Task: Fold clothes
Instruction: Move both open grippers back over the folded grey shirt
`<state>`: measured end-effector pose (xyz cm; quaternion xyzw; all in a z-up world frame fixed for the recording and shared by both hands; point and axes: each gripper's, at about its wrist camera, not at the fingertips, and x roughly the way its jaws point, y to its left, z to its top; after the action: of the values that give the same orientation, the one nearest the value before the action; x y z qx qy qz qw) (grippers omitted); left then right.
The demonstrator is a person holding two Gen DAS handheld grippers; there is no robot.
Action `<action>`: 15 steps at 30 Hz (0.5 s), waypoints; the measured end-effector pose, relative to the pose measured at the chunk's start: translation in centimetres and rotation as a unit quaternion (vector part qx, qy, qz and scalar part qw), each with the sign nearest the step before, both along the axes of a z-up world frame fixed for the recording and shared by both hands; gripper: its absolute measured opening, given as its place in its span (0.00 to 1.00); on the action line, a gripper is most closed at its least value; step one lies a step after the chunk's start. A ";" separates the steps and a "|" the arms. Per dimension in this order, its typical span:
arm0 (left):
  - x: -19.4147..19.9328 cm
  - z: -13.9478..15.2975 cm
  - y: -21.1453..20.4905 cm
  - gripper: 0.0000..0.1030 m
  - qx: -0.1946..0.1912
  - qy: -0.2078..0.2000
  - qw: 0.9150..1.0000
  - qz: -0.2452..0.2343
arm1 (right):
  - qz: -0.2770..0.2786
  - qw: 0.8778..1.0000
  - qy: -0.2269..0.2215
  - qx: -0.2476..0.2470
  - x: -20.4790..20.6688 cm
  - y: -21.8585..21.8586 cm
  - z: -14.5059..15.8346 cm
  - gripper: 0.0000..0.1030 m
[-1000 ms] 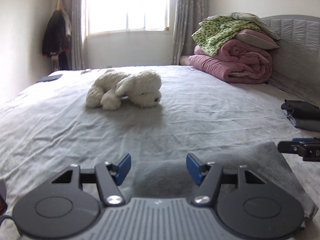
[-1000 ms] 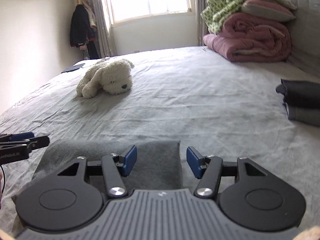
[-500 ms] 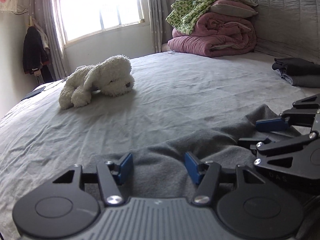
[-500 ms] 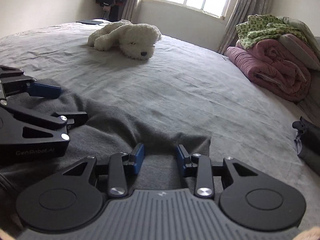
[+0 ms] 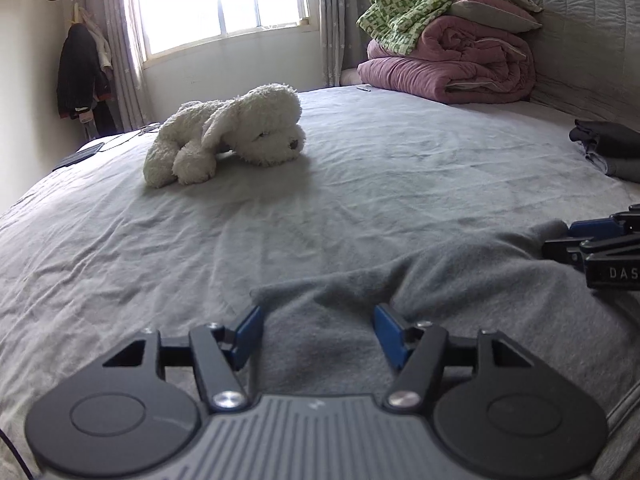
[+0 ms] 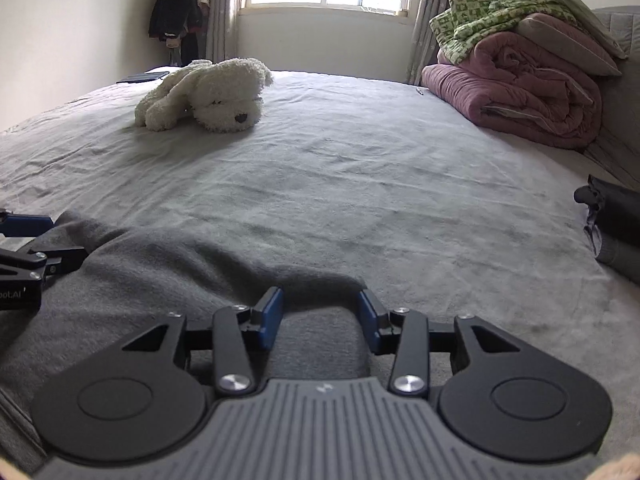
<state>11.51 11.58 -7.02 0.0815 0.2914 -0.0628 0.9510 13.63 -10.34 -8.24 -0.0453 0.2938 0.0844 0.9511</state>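
Left hand-held gripper (image 5: 316, 334): blue-padded jaws spread wide, gripping nothing, poised low over the near-left part of the garment.
Right hand-held gripper (image 6: 318, 314): jaws moderately apart, straddling the garment's far edge; whether the pads touch the cloth cannot be told.
Garment: a dark grey, soft fleece-like garment (image 5: 460, 304) lies rumpled on the bed directly beneath both grippers, its far edge humped between them.
Bed: a light grey wrinkled sheet (image 6: 340, 184) stretches ahead of the grippers.
Ahead, left: a white fluffy plush dog (image 5: 228, 136) lies on its side, well apart from the garment.
Ahead, right: a rolled pink quilt (image 6: 520, 92) topped by a green patterned blanket (image 6: 492, 16).
Far right: a stack of folded dark clothes (image 5: 608, 148) sits at the sheet's edge.
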 end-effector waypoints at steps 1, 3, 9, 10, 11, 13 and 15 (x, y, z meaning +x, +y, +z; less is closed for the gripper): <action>0.0 0.4 0.1 0.63 -0.002 0.005 1.000 0.001 | -0.003 1.000 0.005 0.009 0.0 -0.3 0.3 0.47; -0.2 1.4 0.4 0.62 -0.006 0.008 1.000 0.005 | -0.013 1.000 0.004 0.021 -0.2 -0.5 1.1 0.47; -1.8 3.3 1.9 0.62 -0.027 -0.008 1.000 0.003 | 0.019 0.999 -0.014 0.044 -2.1 0.4 3.4 0.47; -2.2 3.5 2.2 0.61 -0.033 -0.007 0.999 0.003 | 0.026 0.998 -0.013 0.048 -2.4 0.5 3.5 0.47; -2.6 3.8 2.7 0.61 -0.044 -0.001 0.999 0.002 | 0.027 0.998 -0.010 0.053 -2.7 0.3 3.6 0.47; -3.3 4.2 3.9 0.54 -0.074 0.023 0.997 0.004 | 0.028 0.998 -0.002 0.064 -3.4 -0.4 3.9 0.47; -4.0 4.5 5.1 0.53 -0.105 0.051 0.993 0.009 | 0.028 0.997 0.006 0.074 -4.1 -1.1 4.1 0.47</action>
<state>7.53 16.68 -2.53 -0.0247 0.3321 -0.0887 0.9387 9.50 -11.47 -4.16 0.0178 0.2912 0.1330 0.9472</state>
